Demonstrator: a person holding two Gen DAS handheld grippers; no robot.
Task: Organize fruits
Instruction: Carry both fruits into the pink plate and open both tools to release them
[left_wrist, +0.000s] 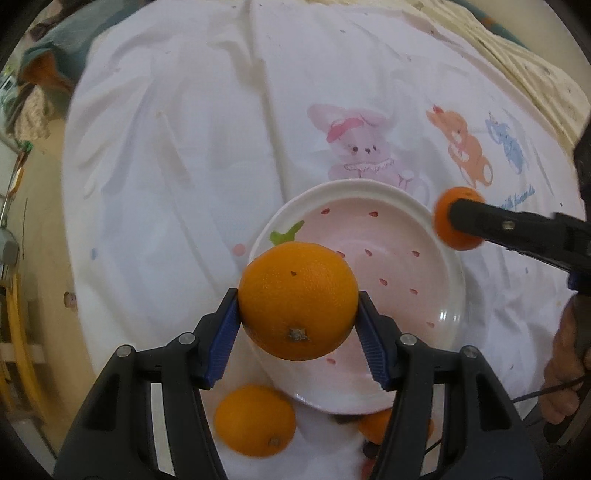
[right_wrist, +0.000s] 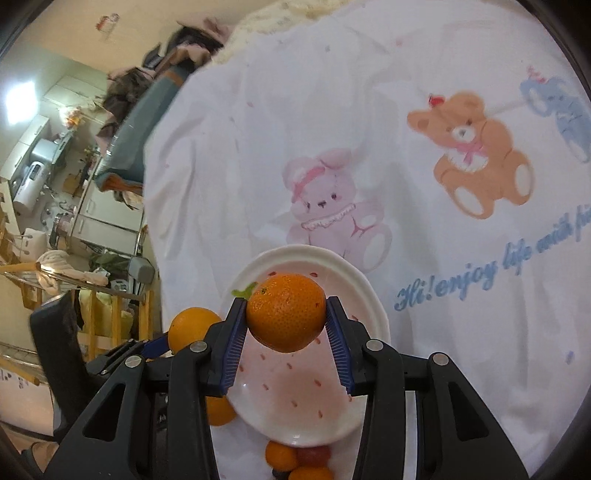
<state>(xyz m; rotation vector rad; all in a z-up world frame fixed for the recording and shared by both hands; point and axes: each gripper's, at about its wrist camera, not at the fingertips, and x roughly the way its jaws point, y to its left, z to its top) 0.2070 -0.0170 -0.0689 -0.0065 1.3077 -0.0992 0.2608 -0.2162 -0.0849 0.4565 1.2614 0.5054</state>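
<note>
Left wrist view: left claw (left_wrist: 298, 317) pinches a large orange (left_wrist: 298, 300) between blue pads, held above the near rim of the empty strawberry-print plate (left_wrist: 448, 291), likely for a drop. Right claw (left_wrist: 452, 218) brings a small orange (left_wrist: 441, 229) to the far rim. Loose orange (left_wrist: 255, 419) on the sheet (left_wrist: 184, 147).

Right wrist view: right claw (right_wrist: 286, 323) grips the small orange (right_wrist: 286, 312) over the plate (right_wrist: 365, 291). Sheet (right_wrist: 295, 92) reads "Hi! enjoy life with", remainder cut off.

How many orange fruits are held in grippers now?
2: a large orange in the left gripper and a smaller one in the right gripper, both above the plate. Others lie loose beside it.
</note>
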